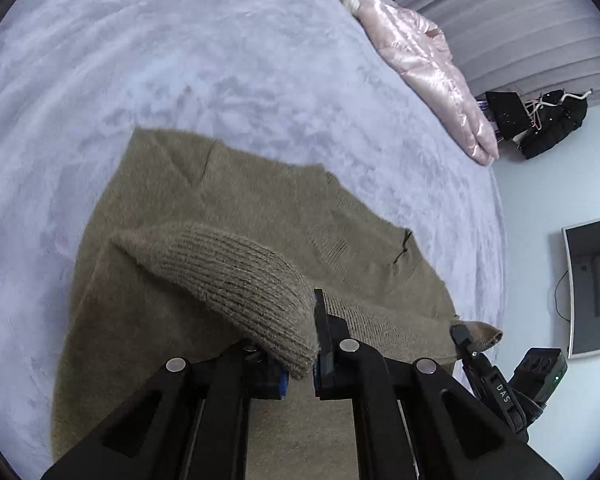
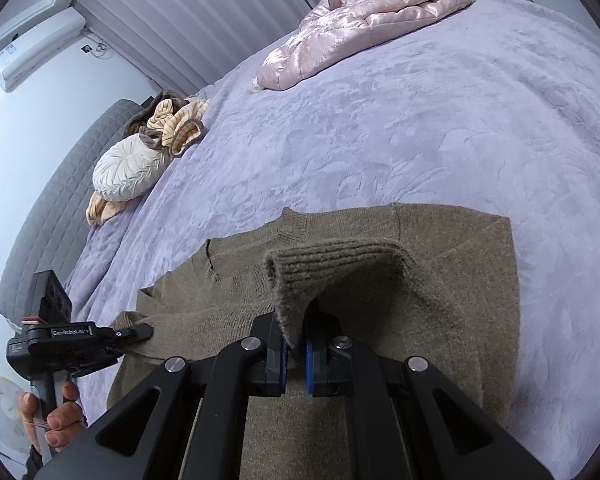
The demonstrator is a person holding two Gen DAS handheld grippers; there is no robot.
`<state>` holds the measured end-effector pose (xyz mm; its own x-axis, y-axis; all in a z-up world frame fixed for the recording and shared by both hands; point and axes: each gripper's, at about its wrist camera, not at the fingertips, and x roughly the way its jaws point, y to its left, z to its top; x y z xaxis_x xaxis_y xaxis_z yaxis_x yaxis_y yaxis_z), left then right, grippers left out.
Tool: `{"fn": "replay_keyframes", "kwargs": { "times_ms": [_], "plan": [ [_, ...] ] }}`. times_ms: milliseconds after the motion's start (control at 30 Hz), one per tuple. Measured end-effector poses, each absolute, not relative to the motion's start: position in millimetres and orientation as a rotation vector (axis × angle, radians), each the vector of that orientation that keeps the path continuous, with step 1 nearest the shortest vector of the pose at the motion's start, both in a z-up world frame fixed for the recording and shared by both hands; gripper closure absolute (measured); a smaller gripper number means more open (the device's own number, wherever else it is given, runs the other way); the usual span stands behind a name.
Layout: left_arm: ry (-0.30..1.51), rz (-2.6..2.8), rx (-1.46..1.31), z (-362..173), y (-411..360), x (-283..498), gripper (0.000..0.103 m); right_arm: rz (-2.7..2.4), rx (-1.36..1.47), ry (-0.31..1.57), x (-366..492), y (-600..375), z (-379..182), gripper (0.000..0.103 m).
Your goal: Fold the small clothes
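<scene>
Both the left gripper and right gripper are pinching ribbed edges of the brown sweater, which is lying just beyond them on the bedspread.

a big bed with a soft purple blanket fills the room. a grey padded headboard is at one end. grey curtains hang behind. an air conditioner sits on the white wall.

The brown knit sweater lies spread flat on the lavender bedspread. Two portions of its ribbed hem edge are raised off the flat body of the garment, each folded into a peak.
</scene>
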<state>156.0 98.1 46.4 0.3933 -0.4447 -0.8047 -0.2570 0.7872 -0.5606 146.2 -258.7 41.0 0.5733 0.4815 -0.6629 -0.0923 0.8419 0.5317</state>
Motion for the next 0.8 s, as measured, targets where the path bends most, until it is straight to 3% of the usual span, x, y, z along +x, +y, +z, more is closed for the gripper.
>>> {"fn": "replay_keyframes", "kwargs": {
  "times_ms": [200,500,600,667,800],
  "plan": [
    [1.156,-0.162,-0.730,49.8,110.2,191.8,0.094,0.333,0.531,0.881,164.1,-263.6,45.8,0.096],
    [1.194,-0.140,-0.793,14.6,129.5,235.4,0.093,0.269,0.547,0.936,199.6,-254.1,23.5,0.096],
    [1.143,-0.174,-0.903,18.1,149.5,230.5,0.093,0.261,0.583,0.942,201.1,-258.0,22.8,0.076],
    [1.081,-0.203,-0.951,27.7,163.9,222.5,0.093,0.228,0.594,0.904,194.8,-266.9,29.1,0.033],
    [1.048,-0.161,-0.830,45.6,165.7,203.8,0.093,0.172,0.579,0.813,173.0,-283.1,46.3,0.027]
  ]
}}
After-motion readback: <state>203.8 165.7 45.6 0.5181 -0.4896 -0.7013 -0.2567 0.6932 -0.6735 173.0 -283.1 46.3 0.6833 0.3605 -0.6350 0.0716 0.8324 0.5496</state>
